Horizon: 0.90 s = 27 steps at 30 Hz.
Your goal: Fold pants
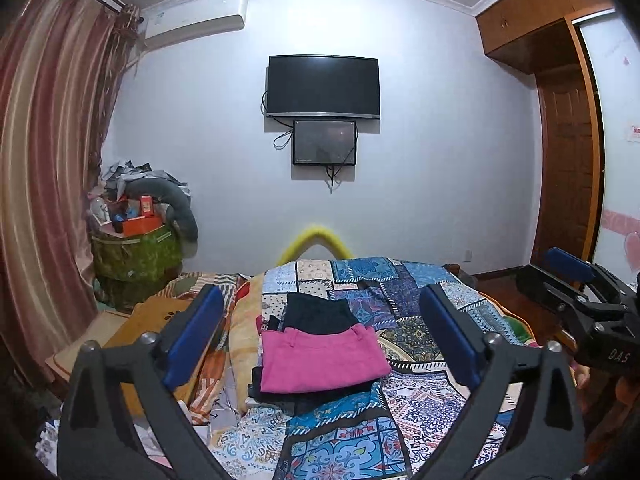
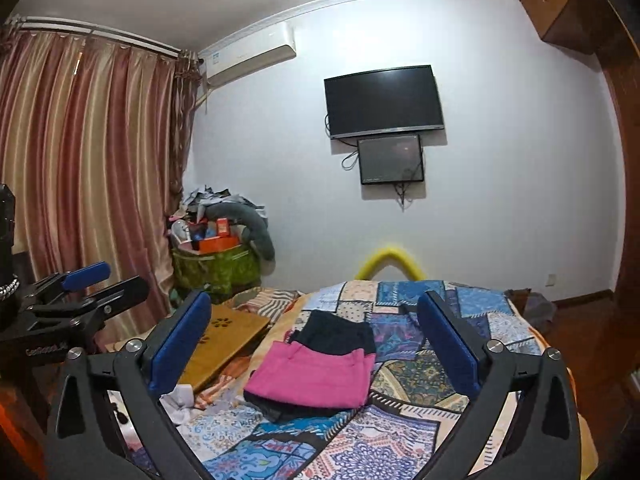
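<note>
From the left wrist view, the left gripper [image 1: 322, 330] was held above the bed with its blue-padded fingers [image 1: 196, 336] spread wide and nothing between them. Framed in that gap lay the folded bright pink cloth pants [image 1: 320, 358], a flat rectangle resting on the patchwork quilt in blues and creams [image 1: 400, 396]. The pink pants sat on top of a dark folded garment [image 1: 320, 312], part of which showed behind them and a dark edge below. At the right edge the right gripper [image 1: 576, 284] hung above the bed, apart from the pants.

From the right wrist view, the right gripper's [image 2: 316, 338] blue fingers [image 2: 448, 344] were also spread wide and empty, raised above the quilt with the pink pants showing between them. The left gripper stood at the left edge, near a flat tan wooden board [image 2: 224, 344] lying beside the quilt.

The pants looked light, soft and limp, so they would likely sag and unfold if lifted by one point. The fold appeared already made. Any further handling would best take a pinch at two corners of one edge, through all layers together, taking care not to catch the dark garment below or the quilt.
</note>
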Available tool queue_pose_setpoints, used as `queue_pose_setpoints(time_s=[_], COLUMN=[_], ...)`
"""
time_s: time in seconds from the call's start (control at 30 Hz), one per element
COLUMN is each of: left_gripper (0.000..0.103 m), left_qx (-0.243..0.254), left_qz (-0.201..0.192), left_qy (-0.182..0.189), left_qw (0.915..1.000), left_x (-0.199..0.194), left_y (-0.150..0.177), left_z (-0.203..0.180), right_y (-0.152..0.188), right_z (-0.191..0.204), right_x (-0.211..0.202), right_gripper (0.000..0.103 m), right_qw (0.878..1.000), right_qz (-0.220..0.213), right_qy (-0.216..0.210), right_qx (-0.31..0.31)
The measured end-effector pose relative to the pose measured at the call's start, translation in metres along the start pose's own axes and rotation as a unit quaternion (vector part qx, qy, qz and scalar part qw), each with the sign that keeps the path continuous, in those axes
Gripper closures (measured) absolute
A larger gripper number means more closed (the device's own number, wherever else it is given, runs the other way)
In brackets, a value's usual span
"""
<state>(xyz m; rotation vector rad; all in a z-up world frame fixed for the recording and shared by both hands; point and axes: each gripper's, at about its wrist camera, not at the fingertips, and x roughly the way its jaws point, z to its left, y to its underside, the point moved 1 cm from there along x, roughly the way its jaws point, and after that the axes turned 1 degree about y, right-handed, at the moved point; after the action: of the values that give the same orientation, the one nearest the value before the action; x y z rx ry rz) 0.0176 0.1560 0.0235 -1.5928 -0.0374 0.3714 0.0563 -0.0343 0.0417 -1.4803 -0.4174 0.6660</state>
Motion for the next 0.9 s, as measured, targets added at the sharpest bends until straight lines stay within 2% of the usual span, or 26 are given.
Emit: queue_pose_setpoints(time_s=[0.9], left_gripper=[0.000], left_qx=[-0.008], left_qz=[0.014], left_qy=[-0.004], left_qw=[0.9999], left_x=[0.006], left_y=[0.005], left_z=[0.002], right_y=[0.010], right_z=[0.001], right_x=[-0.005], right_gripper=[0.001], right_qw=[1.000], right_qz=[0.019], right_qy=[0.000], right_qx=[0.000])
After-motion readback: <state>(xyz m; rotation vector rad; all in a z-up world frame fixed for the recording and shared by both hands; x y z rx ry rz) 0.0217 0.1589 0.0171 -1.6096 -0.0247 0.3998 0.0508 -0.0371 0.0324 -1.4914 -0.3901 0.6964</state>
